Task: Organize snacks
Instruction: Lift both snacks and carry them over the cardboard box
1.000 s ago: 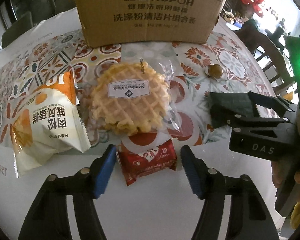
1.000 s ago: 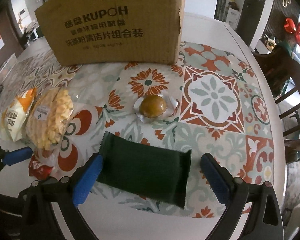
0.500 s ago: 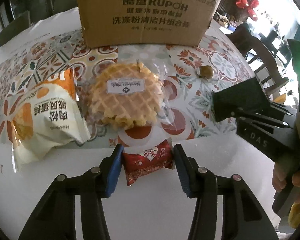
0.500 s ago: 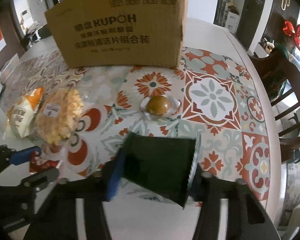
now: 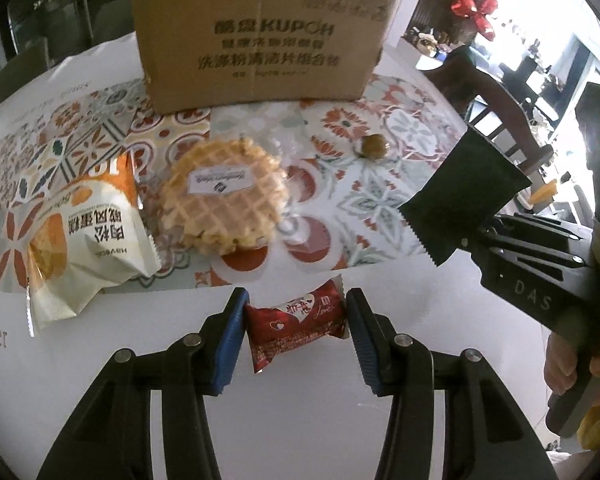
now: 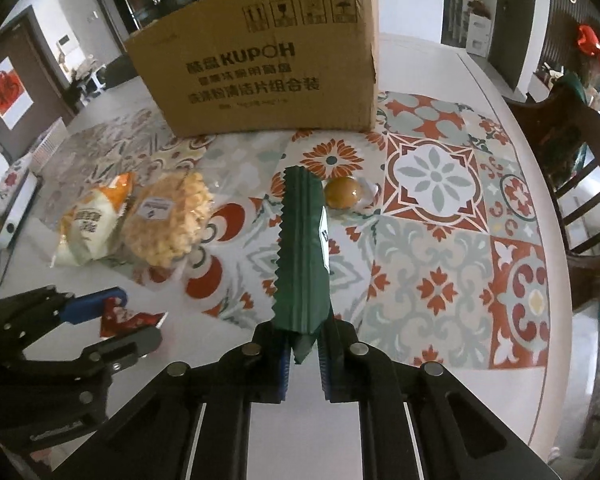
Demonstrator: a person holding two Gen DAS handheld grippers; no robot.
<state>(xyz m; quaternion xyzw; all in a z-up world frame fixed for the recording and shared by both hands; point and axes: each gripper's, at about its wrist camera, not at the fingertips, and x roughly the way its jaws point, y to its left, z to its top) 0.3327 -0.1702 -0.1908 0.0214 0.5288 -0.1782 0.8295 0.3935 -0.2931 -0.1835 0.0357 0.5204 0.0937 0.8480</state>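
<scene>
My left gripper (image 5: 294, 320) is shut on a small red snack packet (image 5: 296, 320) and holds it above the white table edge. My right gripper (image 6: 303, 344) is shut on a dark green snack packet (image 6: 302, 248), raised off the table; it also shows in the left wrist view (image 5: 464, 196). On the patterned mat lie a bagged waffle (image 5: 224, 196), an orange-and-white cake packet (image 5: 84, 228) and a small wrapped brown ball (image 5: 374, 146). A cardboard box (image 5: 260, 40) stands behind them.
A wooden chair (image 6: 580, 176) stands at the table's right side. The round white table (image 6: 556, 240) curves off on the right. A flat white device (image 6: 18, 208) lies at the far left. The left gripper shows in the right wrist view (image 6: 112, 316).
Both grippers closed on their packets and lifted them. The green packet rose off the mat and turned on edge. The red packet came up off the table.
</scene>
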